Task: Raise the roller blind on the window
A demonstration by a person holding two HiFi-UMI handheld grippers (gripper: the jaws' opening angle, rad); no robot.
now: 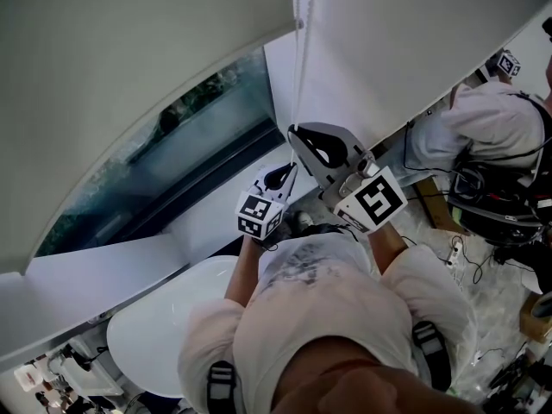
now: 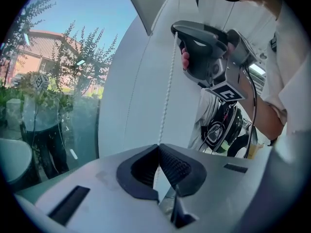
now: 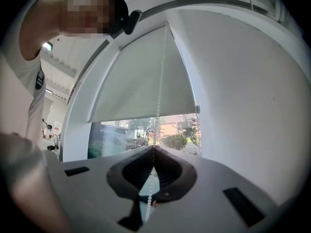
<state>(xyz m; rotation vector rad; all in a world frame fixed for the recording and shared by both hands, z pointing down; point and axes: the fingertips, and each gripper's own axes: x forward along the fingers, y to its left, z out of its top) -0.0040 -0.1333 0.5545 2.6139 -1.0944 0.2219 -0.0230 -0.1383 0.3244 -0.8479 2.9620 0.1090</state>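
Left gripper [image 2: 158, 146], right gripper [image 3: 154, 147] both clamped on bead chain [image 2: 167, 91], roller blind [image 3: 138, 81] partly covering window [image 1: 172, 166]

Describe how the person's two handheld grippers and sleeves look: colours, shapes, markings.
The left gripper and right gripper are light grey moulded shells with black ribbed pads narrowing to a point. Each carries a white cube printed with black square markers. The person wears pale short sleeves and black straps.

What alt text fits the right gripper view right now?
The right gripper has its jaws shut on the bead chain, which runs straight up the window. The roller blind covers its upper part; trees and a building show below the hem.
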